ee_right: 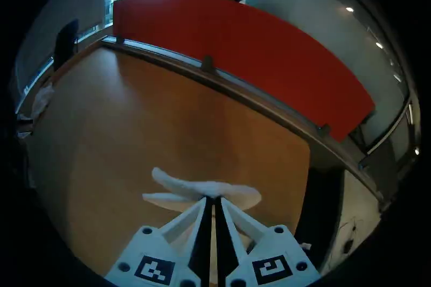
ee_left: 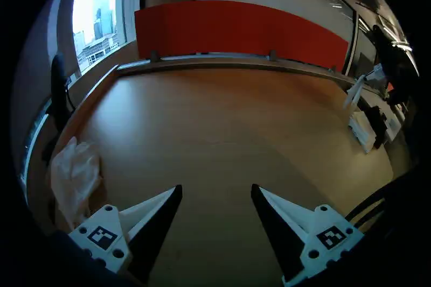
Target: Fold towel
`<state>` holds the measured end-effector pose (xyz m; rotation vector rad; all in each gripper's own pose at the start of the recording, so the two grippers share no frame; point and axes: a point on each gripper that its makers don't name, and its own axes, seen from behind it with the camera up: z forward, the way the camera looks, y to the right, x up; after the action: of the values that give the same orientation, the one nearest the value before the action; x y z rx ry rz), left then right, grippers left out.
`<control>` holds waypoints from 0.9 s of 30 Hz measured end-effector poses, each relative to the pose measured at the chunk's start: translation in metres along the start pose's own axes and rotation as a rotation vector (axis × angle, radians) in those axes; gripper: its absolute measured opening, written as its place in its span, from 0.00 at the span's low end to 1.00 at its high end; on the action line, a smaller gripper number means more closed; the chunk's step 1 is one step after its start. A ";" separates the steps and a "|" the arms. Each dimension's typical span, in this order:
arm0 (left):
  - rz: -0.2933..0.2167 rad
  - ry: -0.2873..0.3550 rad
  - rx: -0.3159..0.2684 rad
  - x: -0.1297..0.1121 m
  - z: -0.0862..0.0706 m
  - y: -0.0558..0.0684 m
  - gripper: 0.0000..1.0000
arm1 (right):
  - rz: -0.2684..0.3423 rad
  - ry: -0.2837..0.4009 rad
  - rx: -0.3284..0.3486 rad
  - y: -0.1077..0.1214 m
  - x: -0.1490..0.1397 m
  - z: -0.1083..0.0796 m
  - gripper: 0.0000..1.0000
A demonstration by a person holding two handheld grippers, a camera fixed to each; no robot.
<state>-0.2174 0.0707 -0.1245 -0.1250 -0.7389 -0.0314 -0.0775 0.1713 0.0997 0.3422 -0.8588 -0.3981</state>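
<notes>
Pinching with right gripper (ee_right: 214, 199), both fingers pressing tight on white towel (ee_right: 199, 187), bunching over wooden table (ee_right: 134, 125), well short of red partition (ee_right: 242, 44). Holding left gripper (ee_left: 215, 193) wide apart over table, facing red partition. Lying at table's edge, well apart from red partition: white crumpled bundle (ee_left: 75, 174).

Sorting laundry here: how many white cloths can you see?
2: a towel pinched in the right gripper, and a crumpled heap at the left edge of the table. The white items at its right edge are unclear.
</notes>
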 end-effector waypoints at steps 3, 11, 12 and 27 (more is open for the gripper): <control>0.003 -0.002 -0.001 0.000 0.000 0.002 0.95 | 0.010 0.001 -0.002 0.001 -0.005 -0.003 0.03; 0.011 0.001 -0.007 0.004 0.000 0.006 0.95 | 0.046 -0.018 -0.018 0.008 -0.035 -0.017 0.03; 0.012 0.001 -0.008 0.004 0.000 0.006 0.95 | 0.052 -0.021 -0.021 0.009 -0.040 -0.019 0.03; 0.029 -0.009 -0.016 0.000 -0.002 0.010 0.95 | 0.177 -0.114 -0.050 0.006 -0.139 -0.030 0.03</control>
<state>-0.2150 0.0801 -0.1270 -0.1511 -0.7453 -0.0087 -0.1347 0.2462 -0.0077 0.1964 -0.9808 -0.2766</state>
